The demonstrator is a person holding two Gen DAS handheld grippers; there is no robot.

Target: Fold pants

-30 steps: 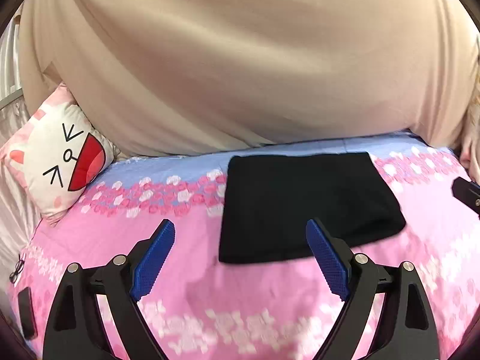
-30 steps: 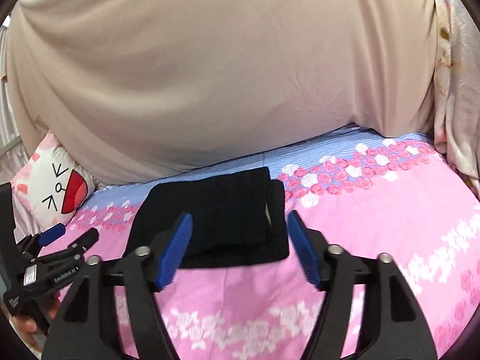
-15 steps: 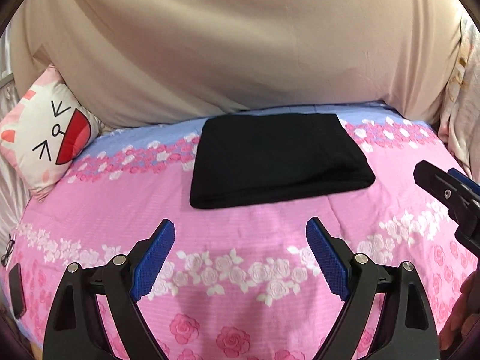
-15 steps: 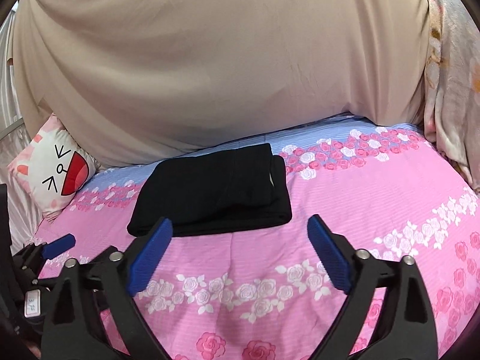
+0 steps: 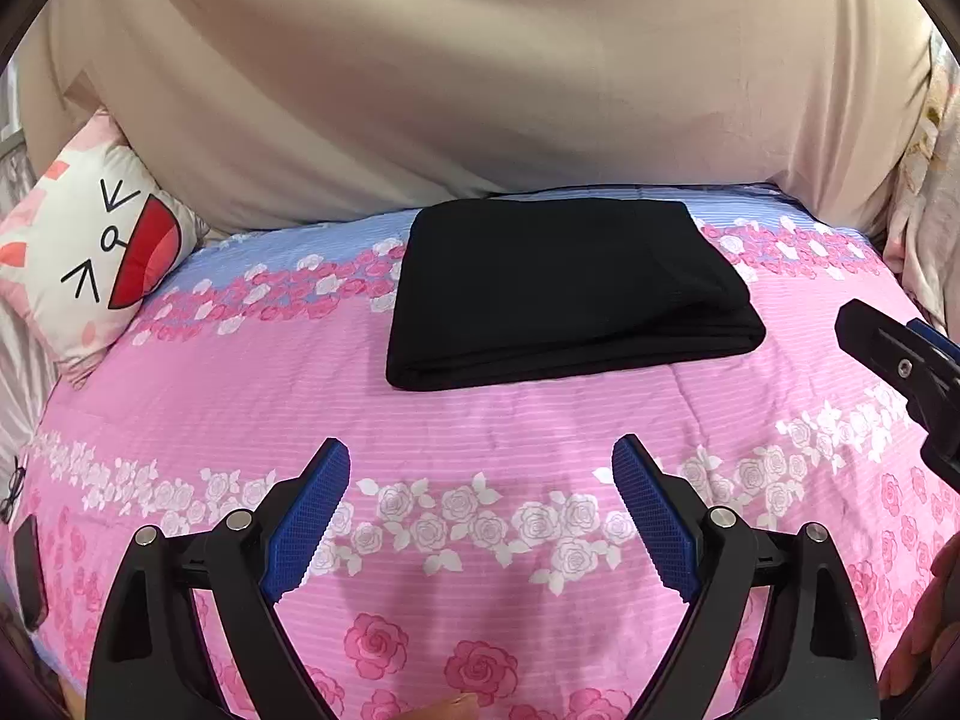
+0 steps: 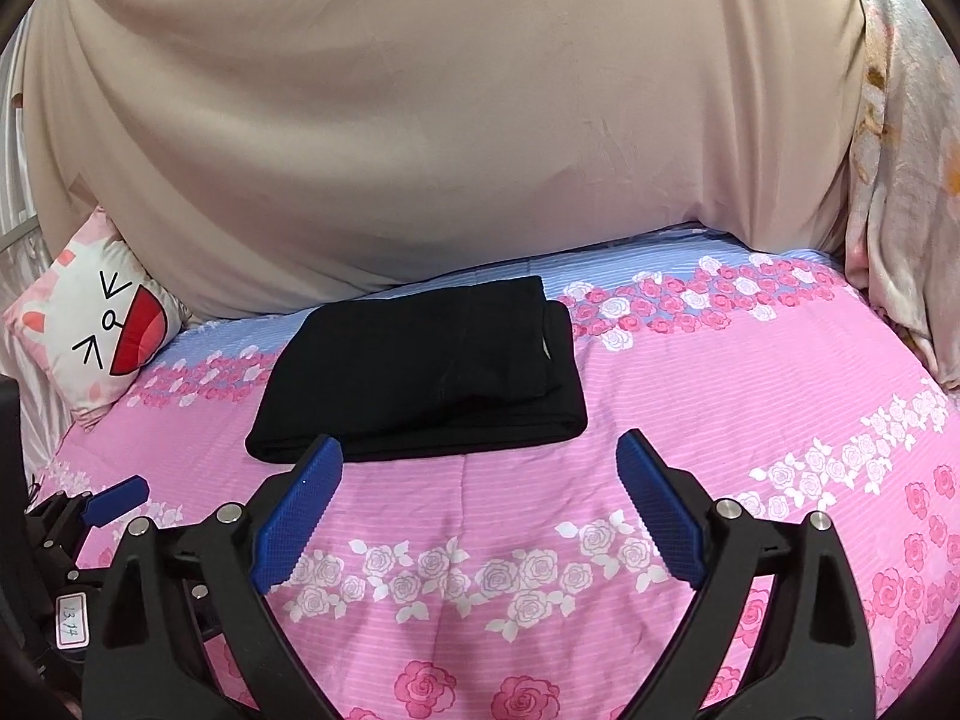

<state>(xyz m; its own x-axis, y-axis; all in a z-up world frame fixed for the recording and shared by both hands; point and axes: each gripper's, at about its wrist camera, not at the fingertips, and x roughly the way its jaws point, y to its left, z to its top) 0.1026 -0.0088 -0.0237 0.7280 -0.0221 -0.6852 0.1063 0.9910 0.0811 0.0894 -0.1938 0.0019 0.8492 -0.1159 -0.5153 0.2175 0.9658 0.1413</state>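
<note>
The black pants lie folded into a neat rectangle on the pink floral bedspread, toward the far side of the bed. They also show in the right wrist view. My left gripper is open and empty, held back from the pants above the bedspread. My right gripper is open and empty, just short of the pants' near edge. The right gripper shows at the right edge of the left wrist view; the left gripper shows at the lower left of the right wrist view.
A beige sheet-covered backrest rises behind the bed. A cartoon-face pillow leans at the far left. A floral blanket hangs at the right. A dark phone and glasses lie at the bed's left edge.
Both grippers have pulled back from the folded pants toward the near side of the bed. The pants stay folded in place. The right gripper's jaws have widened.
</note>
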